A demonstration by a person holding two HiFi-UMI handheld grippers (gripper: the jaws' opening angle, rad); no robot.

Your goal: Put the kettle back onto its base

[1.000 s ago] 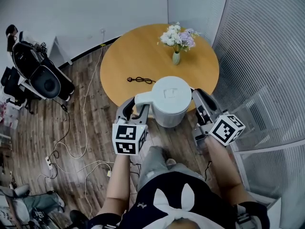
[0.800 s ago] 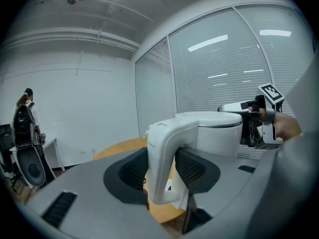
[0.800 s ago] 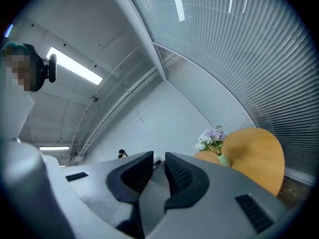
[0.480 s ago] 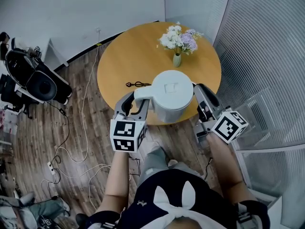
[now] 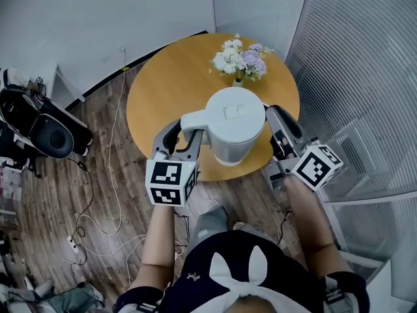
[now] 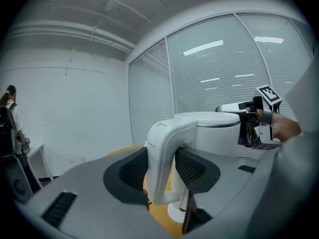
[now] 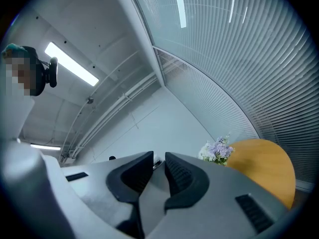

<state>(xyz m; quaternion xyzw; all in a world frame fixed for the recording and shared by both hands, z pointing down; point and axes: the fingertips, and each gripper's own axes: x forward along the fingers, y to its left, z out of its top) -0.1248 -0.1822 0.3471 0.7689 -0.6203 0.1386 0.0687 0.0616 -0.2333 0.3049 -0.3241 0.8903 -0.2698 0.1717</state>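
Kettle [image 5: 232, 130] off the table [image 5: 163, 90], carried over its near edge; flowers [image 5: 238, 57] stand well behind it. No base shows in the head view, so it may be hidden under the kettle. The left gripper view has a white rounded piece low down, below the handle [image 6: 162, 163]; cannot tell whether that is the base or part of the kettle.

Judgement: pick-up done, carry under way. Left to do: line up over the base, lower, seat, let go.

Left gripper [image 5: 187, 135]: jaws partly open, as wide as the handle, ribbed pads [image 6: 134, 171] pressed on both its sides. Firm hold, kettle upright.

Right gripper [image 5: 275, 117]: jaws drawn almost together, a thin slit between, nothing in it. Sits just beside the kettle's right flank; cannot tell if it touches. Looks like a steadying hand, not a grasp
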